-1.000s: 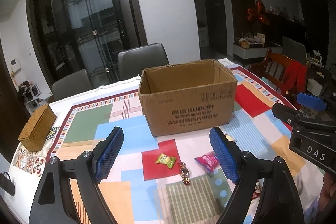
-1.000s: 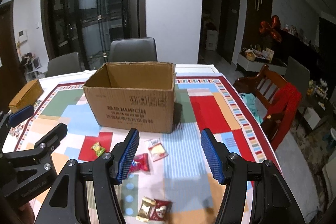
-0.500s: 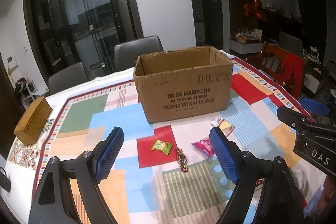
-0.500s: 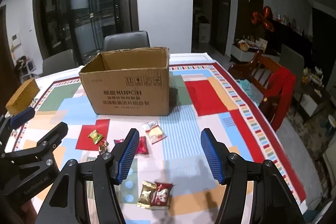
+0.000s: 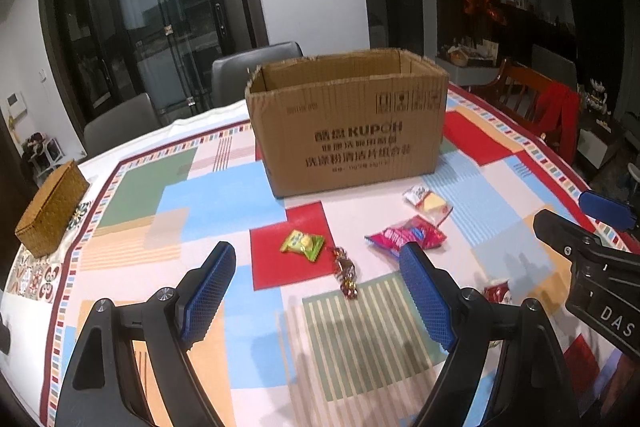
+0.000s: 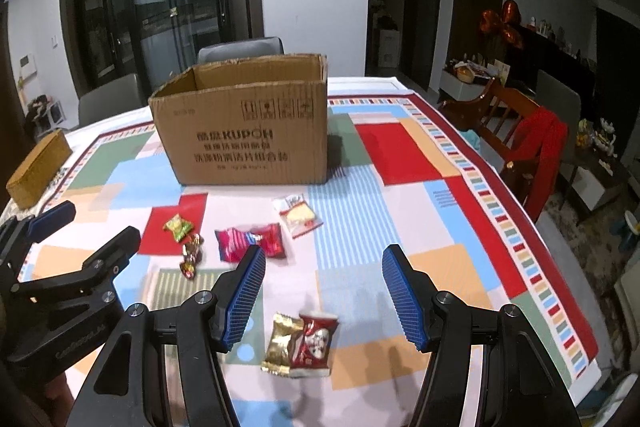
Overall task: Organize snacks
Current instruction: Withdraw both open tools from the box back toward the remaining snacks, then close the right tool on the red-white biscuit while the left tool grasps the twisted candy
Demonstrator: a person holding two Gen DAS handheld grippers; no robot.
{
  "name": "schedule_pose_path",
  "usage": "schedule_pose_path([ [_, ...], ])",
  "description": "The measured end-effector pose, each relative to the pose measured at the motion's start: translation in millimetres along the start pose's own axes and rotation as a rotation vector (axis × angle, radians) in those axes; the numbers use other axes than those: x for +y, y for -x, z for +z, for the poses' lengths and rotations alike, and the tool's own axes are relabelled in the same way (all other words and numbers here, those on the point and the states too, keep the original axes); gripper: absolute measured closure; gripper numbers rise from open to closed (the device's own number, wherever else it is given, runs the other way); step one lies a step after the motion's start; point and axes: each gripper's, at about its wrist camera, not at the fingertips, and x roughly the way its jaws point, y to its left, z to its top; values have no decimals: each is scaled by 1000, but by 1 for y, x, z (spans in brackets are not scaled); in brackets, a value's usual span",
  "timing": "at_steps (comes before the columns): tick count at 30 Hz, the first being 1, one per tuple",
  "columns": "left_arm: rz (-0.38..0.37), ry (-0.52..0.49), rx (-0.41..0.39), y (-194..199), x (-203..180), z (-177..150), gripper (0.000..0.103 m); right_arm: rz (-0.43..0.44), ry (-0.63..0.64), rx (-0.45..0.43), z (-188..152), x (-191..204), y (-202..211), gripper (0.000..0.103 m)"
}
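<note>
Each claw is black moulded plastic with 2 fingers faced in blue ribbed pads. On the left claw (image 5: 318,297), a silver round screw head sits at each finger's knuckle, 4 showing in all. The right claw (image 6: 324,301) is built the same. Seen from the left wrist, its side bears white letters "DAS".
</note>
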Motion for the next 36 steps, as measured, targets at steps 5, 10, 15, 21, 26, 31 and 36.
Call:
schedule_pose_path([
  [5,-8,-2,12,-7,-2,-12,19,-13,-2,-6,-10,0,1,41],
  [10,-6,2,18,-13,-3,-18,19,-25,-15,9,-17,-2,-5,41],
  [15,2,-2,38,-25,-7,-23,19,-36,-20,32,-27,-5,-13,41],
  [21,6,-4,71,-43,-9,-28,21,-36,-31,110,-38,-8,-31,41],
  [26,4,-1,96,-58,-10,-29,23,-33,-30,176,-49,-6,-45,41],
  [31,-4,4,119,-70,-10,-31,26,-36,-45,222,-53,-7,-57,42],
  [36,-9,1,140,-83,-9,-32,30,-32,-48,268,-59,-6,-67,48],
])
